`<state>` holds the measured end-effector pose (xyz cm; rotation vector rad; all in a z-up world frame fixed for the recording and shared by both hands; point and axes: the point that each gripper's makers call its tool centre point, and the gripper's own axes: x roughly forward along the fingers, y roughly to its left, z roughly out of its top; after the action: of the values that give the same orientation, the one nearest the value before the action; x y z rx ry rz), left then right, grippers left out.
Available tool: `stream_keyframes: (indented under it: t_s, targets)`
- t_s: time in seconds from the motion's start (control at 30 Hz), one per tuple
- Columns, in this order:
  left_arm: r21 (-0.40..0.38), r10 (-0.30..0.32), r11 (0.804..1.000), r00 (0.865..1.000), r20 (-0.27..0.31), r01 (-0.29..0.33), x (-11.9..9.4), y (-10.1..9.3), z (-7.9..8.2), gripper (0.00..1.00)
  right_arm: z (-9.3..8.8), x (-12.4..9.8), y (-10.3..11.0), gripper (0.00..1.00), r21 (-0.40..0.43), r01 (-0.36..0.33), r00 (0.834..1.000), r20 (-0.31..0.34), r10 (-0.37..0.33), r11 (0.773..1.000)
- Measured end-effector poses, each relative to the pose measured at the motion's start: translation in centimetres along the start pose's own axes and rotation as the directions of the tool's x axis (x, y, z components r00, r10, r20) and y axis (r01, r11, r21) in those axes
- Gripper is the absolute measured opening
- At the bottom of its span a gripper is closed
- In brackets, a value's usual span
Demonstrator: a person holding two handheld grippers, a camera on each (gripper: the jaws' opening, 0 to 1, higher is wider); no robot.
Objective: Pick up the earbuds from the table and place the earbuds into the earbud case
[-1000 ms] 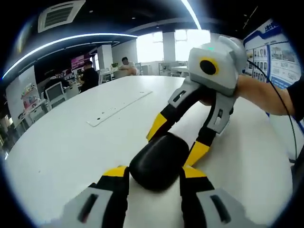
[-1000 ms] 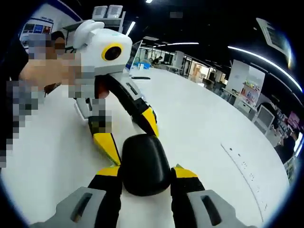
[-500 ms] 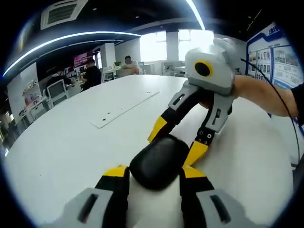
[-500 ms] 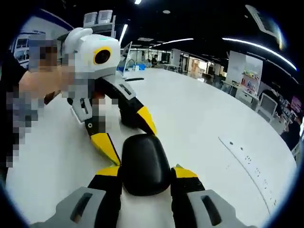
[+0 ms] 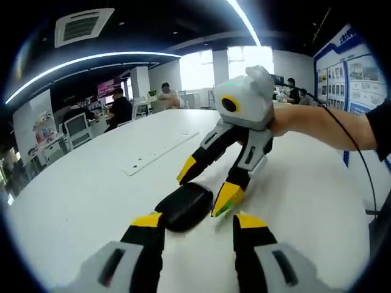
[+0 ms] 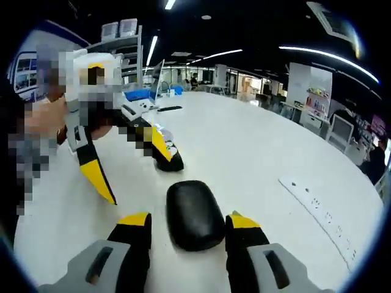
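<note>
In the left gripper view, the left gripper point(image 5: 198, 229) is seen nearest, its two yellow-tipped jaws spread apart and closed on nothing. Just beyond the tips, the black earbud case point(image 5: 183, 205) lies flat and shut on the white table point(image 5: 79, 189), nearer the left jaw than the right and not clearly touched by either. Past the case, the right gripper point(image 5: 206, 188) is held by a hand from the right; its jaws are parted, with one yellow tip at the far edge of the case and the other just beside the near right edge.

In the right gripper view, the right gripper point(image 6: 188, 227) is seen with jaws wide, and the earbud case point(image 6: 194, 214) rests on the table point(image 6: 256, 152) between the tips, free of both. Farther off, the left gripper point(image 6: 135, 168) is seen from the left with jaws apart. The earbuds cannot be made out. A long flat strip point(image 5: 160, 151) lies farther back on the table, and seated people are seen beyond.
</note>
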<state>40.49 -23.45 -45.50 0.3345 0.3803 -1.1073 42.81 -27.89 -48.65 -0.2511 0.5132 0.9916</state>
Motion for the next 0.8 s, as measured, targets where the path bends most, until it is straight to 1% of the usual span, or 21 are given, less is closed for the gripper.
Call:
stream_keyframes:
  t_s: [0.03,0.1,0.13,0.2,0.27,0.3,0.33,0.37,0.43,0.47,0.5,0.53,0.57,0.63,0.67,0.7,0.8]
  targets:
    - [0.000,0.012,1.000,1.000,0.018,-0.012,-1.1,-0.5,0.1,0.46,0.4,-0.7,0.5,0.48,0.026,0.009,1.000,0.021,-0.010,1.000]
    - [-0.004,0.022,1.000,0.999,0.032,-0.022,-2.5,-1.1,0.1,0.47,0.6,-1.6,1.5,0.50,0.023,0.012,0.999,0.039,-0.013,1.000]
    - [-0.010,0.033,0.999,0.998,0.045,-0.033,-3.3,-1.1,0.2,0.47,0.6,-2.1,2.2,0.52,0.020,0.016,0.999,0.042,-0.016,1.000]
    - [-0.015,0.047,0.999,0.997,0.059,-0.046,-5.3,-1.9,-0.2,0.47,0.3,-3.0,3.5,0.54,0.003,0.036,0.999,0.041,-0.036,0.999]
    - [-0.019,0.083,0.996,0.994,0.074,-0.082,-7.8,-2.4,-0.9,0.48,0.3,-4.2,5.3,0.56,0.004,0.063,0.996,0.058,-0.063,0.998]
    - [-0.031,0.120,0.993,0.989,0.085,-0.118,-9.0,-2.6,-1.1,0.50,0.5,-4.8,5.5,0.57,0.028,0.104,0.991,0.080,-0.106,0.994]
    - [-0.035,0.142,0.990,0.986,0.092,-0.139,-10.2,-2.9,-1.5,0.52,0.4,-5.4,6.0,0.58,0.058,0.137,0.986,0.085,-0.141,0.989]
    - [-0.043,0.164,0.986,0.981,0.103,-0.160,-11.3,-2.9,-1.8,0.56,0.3,-6.0,6.9,0.58,0.060,0.136,0.985,0.096,-0.141,0.989]
    - [-0.066,0.191,0.981,0.974,0.118,-0.184,-13.1,-3.2,-2.5,0.58,0.5,-7.3,8.2,0.59,0.116,0.183,0.970,0.141,-0.198,0.976]
    - [-0.086,0.207,0.977,0.971,0.121,-0.197,-14.2,-3.4,-3.1,0.59,0.7,-8.0,9.1,0.59,0.133,0.193,0.961,0.175,-0.214,0.972]
    - [-0.105,0.219,0.973,0.968,0.123,-0.207,-15.2,-3.6,-3.7,0.59,0.7,-8.4,9.8,0.59,0.151,0.195,0.957,0.186,-0.221,0.969]
    - [-0.126,0.231,0.968,0.965,0.121,-0.216,-16.2,-3.8,-4.4,0.60,0.6,-9.0,10.9,0.59,0.175,0.187,0.955,0.196,-0.220,0.967]
    - [-0.141,0.241,0.965,0.962,0.127,-0.224,-17.3,-4.0,-4.9,0.60,0.5,-9.8,12.2,0.60,0.200,0.191,0.948,0.216,-0.233,0.961]
    - [-0.180,0.252,0.957,0.957,0.142,-0.226,-19.6,-4.7,-6.1,0.60,0.3,-10.9,14.2,0.60,0.207,0.204,0.938,0.240,-0.252,0.957]
    - [-0.185,0.257,0.956,0.956,0.144,-0.229,-20.3,-4.9,-6.5,0.61,0.1,-11.1,14.9,0.60,0.209,0.204,0.938,0.239,-0.252,0.956]
    - [-0.209,0.271,0.949,0.951,0.151,-0.237,-21.7,-5.3,-7.2,0.61,-0.2,-11.6,16.3,0.60,0.214,0.206,0.937,0.239,-0.255,0.955]
    - [-0.236,0.292,0.938,0.945,0.147,-0.254,-24.8,-6.4,-9.2,0.61,-1.1,-12.8,19.0,0.60,0.214,0.229,0.934,0.228,-0.276,0.950]
